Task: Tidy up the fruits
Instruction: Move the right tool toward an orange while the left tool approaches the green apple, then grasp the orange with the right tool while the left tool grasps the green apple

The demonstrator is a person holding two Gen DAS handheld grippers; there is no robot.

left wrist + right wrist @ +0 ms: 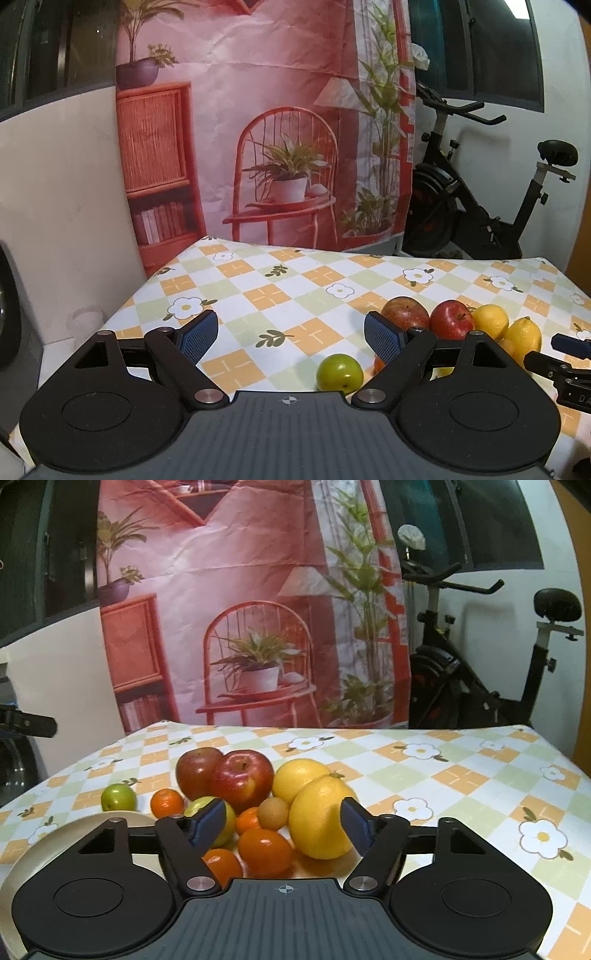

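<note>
Now | apples (221, 775): 2 | lemons (314, 808): 2 | tangerines (264, 851): 4

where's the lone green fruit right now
In the right wrist view the green fruit sits alone on the tablecloth, left of the small orange at the pile's edge.

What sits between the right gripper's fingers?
In the right wrist view, small oranges lie between the right gripper's open fingers; nothing is gripped.
</note>
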